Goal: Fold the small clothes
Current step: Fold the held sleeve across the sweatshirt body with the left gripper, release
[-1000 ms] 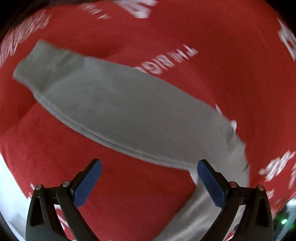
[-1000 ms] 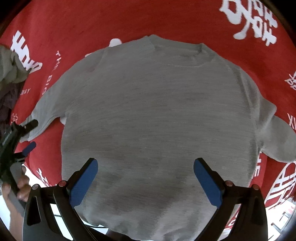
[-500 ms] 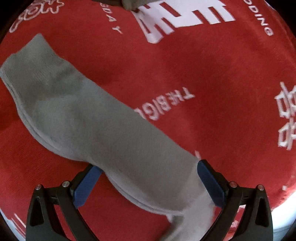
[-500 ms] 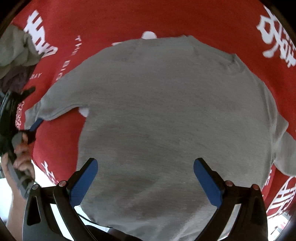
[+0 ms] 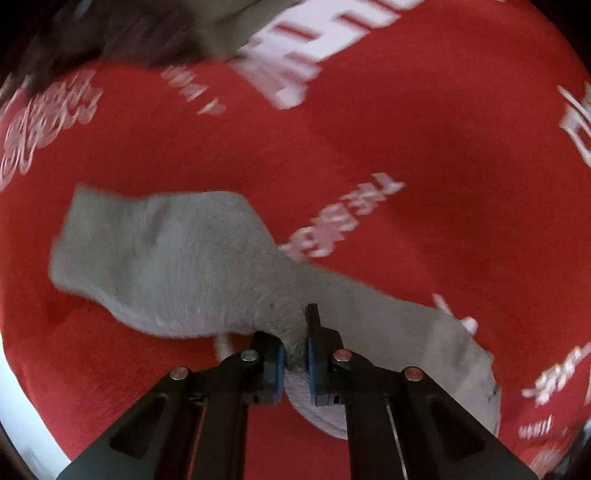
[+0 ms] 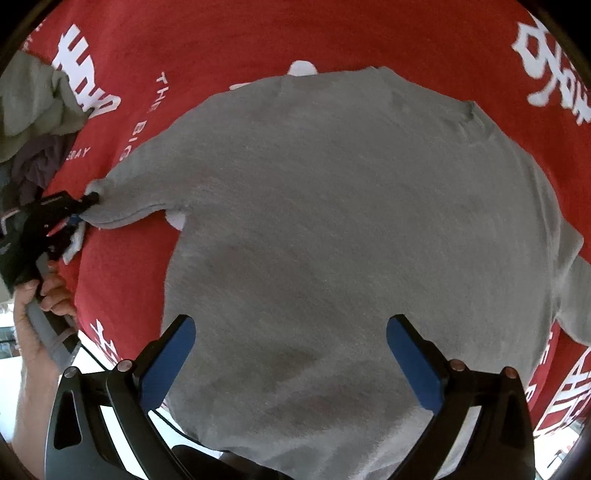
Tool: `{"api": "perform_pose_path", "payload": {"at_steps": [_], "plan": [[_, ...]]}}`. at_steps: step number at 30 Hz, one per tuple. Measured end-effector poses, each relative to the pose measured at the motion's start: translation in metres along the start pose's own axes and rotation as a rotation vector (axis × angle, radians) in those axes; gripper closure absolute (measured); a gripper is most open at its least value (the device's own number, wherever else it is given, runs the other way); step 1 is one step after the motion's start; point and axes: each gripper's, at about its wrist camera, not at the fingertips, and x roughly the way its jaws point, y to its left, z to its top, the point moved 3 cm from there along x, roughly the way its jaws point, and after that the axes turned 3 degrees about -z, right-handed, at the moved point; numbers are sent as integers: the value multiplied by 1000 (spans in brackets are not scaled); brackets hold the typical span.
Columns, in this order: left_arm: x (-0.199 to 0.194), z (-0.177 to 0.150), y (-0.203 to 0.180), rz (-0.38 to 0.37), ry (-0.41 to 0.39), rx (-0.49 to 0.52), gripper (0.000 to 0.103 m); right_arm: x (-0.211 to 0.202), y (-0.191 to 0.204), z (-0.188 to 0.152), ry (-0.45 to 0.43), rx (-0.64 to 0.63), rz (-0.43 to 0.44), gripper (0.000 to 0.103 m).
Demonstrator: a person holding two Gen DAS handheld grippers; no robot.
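A small grey sweater (image 6: 347, 229) lies spread flat on a red printed cloth (image 6: 229, 40), neck toward the top of the right wrist view. My left gripper (image 5: 294, 354) is shut on the left sleeve (image 5: 177, 262), pinching the grey fabric between its blue pads. The sleeve's cuff end sticks out past the fingers to the left. In the right wrist view the left gripper (image 6: 79, 212) shows at the sleeve tip, held by a hand (image 6: 44, 295). My right gripper (image 6: 291, 354) hangs open above the sweater's lower body with nothing between its fingers.
A heap of other clothes (image 6: 33, 122), olive and dark purple, lies at the cloth's far left; it is also seen as a blurred clothes heap (image 5: 147, 29) in the left wrist view. The table's white edge (image 5: 22, 402) shows at the lower left.
My left gripper has gone from wide open over the sleeve to shut on it, and the sleeve is bunched and lifted. The right gripper stays open above the sweater.
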Motion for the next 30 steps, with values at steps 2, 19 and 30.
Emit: {"api": "perform_pose_path", "payload": {"at_steps": [2,19,30], "plan": [[-13,-1,-33,-38,-27,102,93,-2,-9,-3,-7,14,5,0],[65,-188,-274,-94,253,772,50,-24,-155,-37,-87,284,-48,0],[4,-176,-209,121,137,753,12,-38,-163,-13,-166,203,-51,0]]}}
